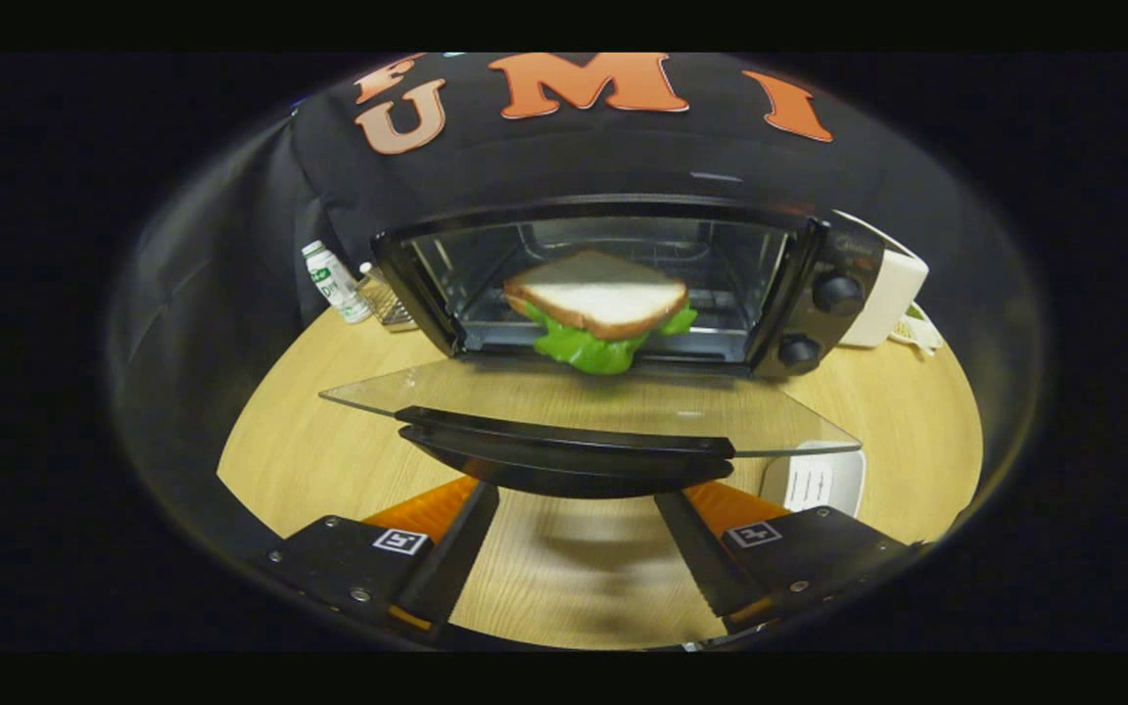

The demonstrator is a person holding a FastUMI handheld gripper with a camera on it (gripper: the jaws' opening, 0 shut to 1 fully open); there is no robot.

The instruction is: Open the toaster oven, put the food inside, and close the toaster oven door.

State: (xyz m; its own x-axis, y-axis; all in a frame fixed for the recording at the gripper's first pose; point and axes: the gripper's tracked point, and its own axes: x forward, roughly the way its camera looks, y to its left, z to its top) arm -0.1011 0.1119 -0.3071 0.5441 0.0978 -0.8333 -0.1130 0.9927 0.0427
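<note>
The black toaster oven (823,294) stands on the wooden table with its glass door (584,397) folded down flat toward me. A sandwich (598,305) of white bread with green lettuce rests at the front of the oven's chamber, its lettuce hanging over the lip. The door's black handle (564,441) lies just ahead of my fingers. My gripper (576,494) is open and low over the table. Its fingertips reach up to the underside of the handle and nothing sits between them.
A small white bottle (334,282) and a wire rack (388,302) stand left of the oven. A white appliance (892,289) sits to its right. A white object (814,480) lies on the table under the door's right corner.
</note>
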